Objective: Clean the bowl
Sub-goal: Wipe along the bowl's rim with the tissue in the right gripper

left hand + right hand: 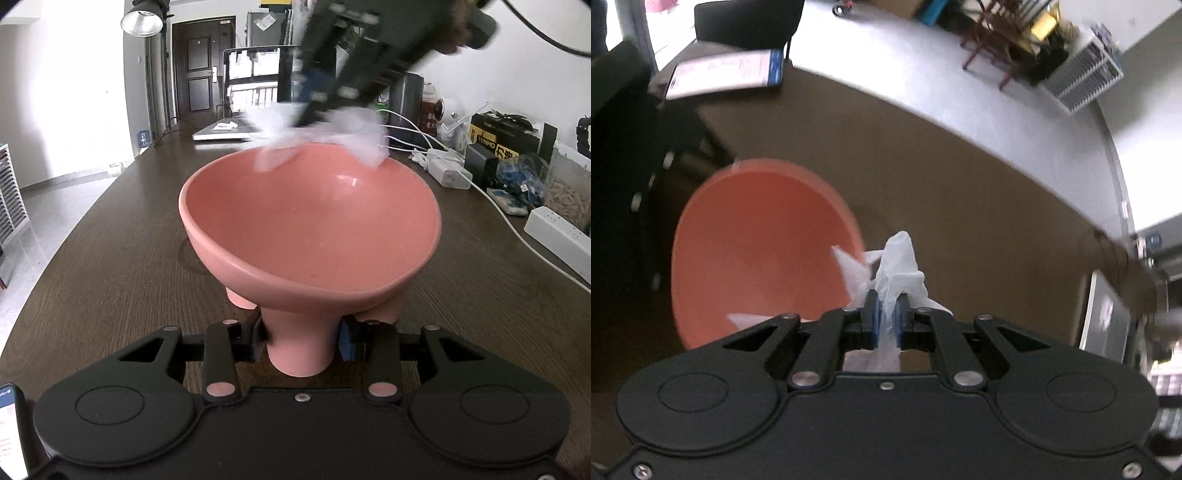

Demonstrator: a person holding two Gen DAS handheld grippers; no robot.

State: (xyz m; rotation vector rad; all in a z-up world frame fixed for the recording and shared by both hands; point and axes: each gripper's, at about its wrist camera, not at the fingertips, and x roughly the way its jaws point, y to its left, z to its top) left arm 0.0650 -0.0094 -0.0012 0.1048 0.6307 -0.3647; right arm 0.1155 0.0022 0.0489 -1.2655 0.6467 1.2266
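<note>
A pink bowl [310, 218] with stubby legs is tilted toward the camera above the dark wooden table [110, 258]. My left gripper [301, 341] is shut on one of the bowl's legs, its blue pads pressing both sides. My right gripper [886, 314] is shut on a crumpled white tissue [897, 266]. In the left wrist view the right gripper [317, 107] is blurred above the bowl's far rim, and the tissue [351, 129] hangs at that rim. In the right wrist view the bowl [757, 251] lies to the left, with the tissue over its edge.
A laptop [225, 131] sits at the far end of the table. White chargers and cables [443, 166], a power strip [557, 236], black boxes [495, 140] and bags crowd the right side. A phone [11, 428] shows at the lower left. A paper booklet [727, 72] lies on the table.
</note>
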